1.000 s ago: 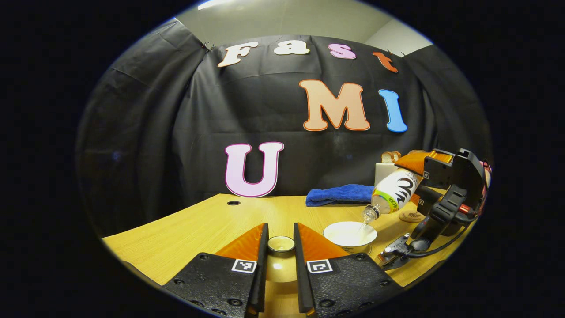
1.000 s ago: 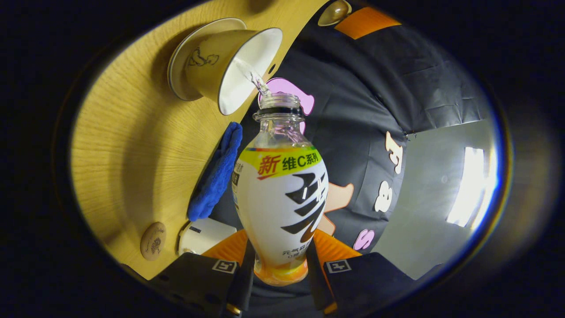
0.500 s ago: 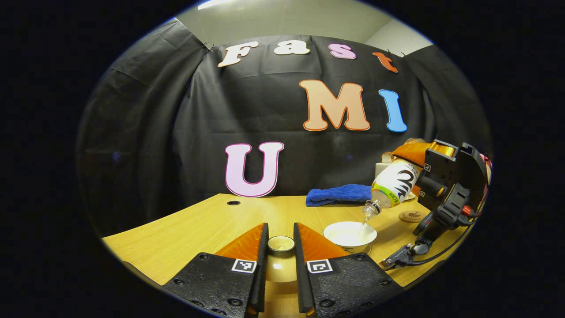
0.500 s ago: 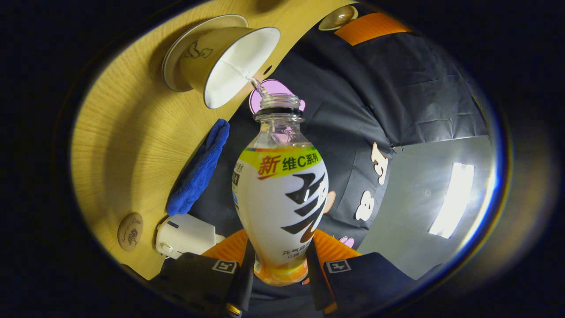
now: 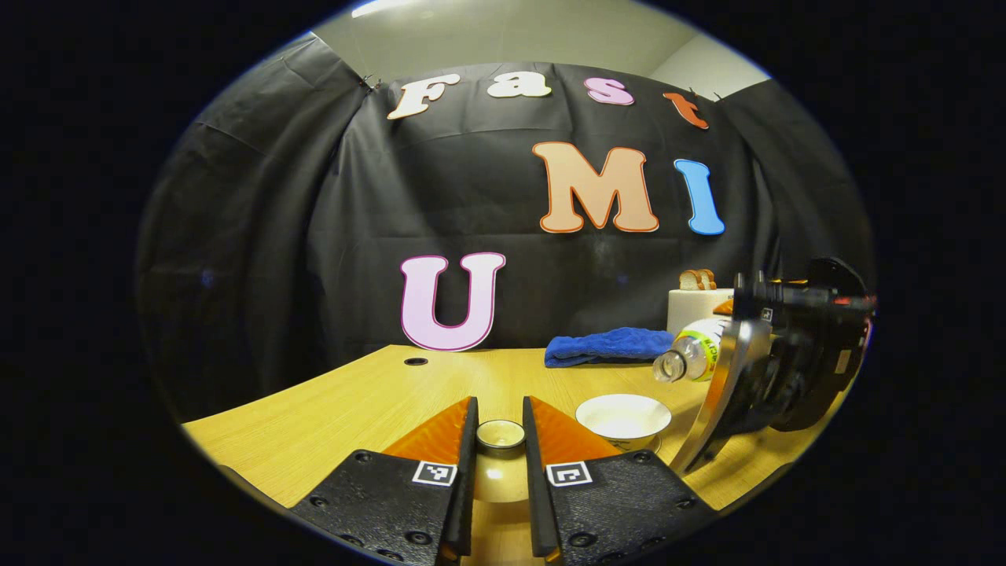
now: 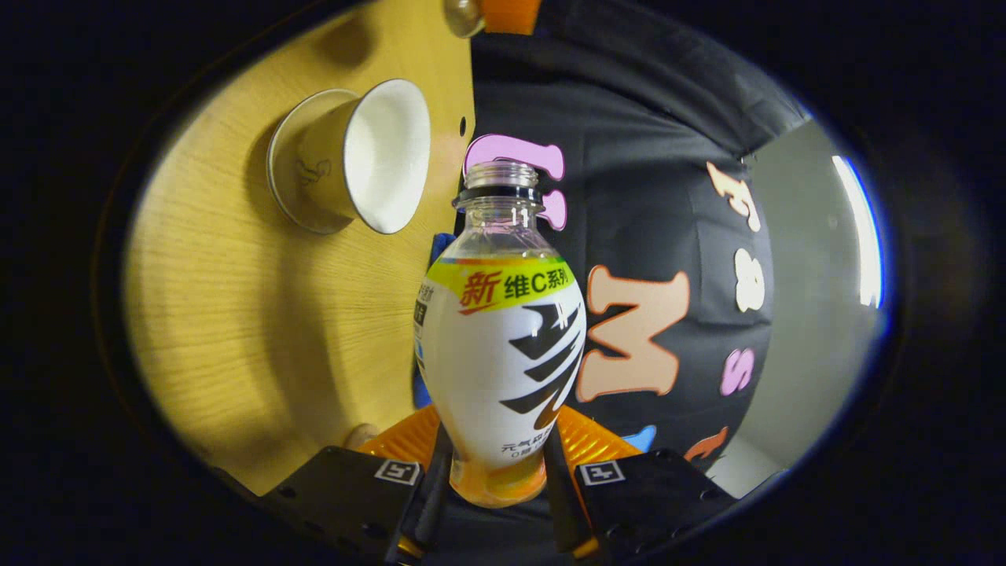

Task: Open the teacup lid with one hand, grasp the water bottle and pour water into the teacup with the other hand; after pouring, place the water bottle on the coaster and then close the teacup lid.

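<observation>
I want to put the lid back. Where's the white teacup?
In the left gripper view, the white teacup sits open on the wooden table, right of the left gripper, below the tilted plastic bottle.

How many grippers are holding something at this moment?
2. The left gripper is shut on the teacup lid above the table; the right gripper is shut on the water bottle, beside the open teacup.

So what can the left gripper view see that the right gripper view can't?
Left gripper view alone: the left gripper pinching the teacup lid by its knob, plus a white box at the back with bread-like pieces on it.

Right gripper view alone: the right gripper squeezing the bottle's base, and the label up close.

Both: the open teacup, the bottle, the blue cloth and the wooden table.
</observation>
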`<move>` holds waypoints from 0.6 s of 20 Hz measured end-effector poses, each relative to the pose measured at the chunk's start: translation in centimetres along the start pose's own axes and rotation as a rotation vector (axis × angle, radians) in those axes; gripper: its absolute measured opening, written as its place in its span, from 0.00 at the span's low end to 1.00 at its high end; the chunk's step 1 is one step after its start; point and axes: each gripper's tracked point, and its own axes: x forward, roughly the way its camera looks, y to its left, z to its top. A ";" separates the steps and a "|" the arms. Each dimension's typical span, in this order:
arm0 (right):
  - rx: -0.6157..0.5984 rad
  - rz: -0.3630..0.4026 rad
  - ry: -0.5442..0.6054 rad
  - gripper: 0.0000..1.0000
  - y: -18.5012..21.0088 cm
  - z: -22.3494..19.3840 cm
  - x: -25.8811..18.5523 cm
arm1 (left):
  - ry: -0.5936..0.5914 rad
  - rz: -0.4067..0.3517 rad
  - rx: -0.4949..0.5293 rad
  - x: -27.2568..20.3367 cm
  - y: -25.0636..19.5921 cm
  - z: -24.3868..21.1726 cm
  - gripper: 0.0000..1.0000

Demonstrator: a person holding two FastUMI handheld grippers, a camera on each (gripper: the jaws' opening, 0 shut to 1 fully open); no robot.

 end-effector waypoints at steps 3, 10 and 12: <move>0.395 0.149 0.071 0.59 1.4 -2.5 -0.9 | 0.000 0.000 0.000 -0.1 0.0 0.1 0.28; 1.269 0.268 0.060 0.55 -3.6 -8.4 -0.2 | -0.002 0.000 0.000 0.0 -0.2 0.1 0.27; 1.398 0.269 0.053 0.60 -4.1 -10.8 0.7 | -0.002 0.000 0.001 0.0 -0.1 0.0 0.28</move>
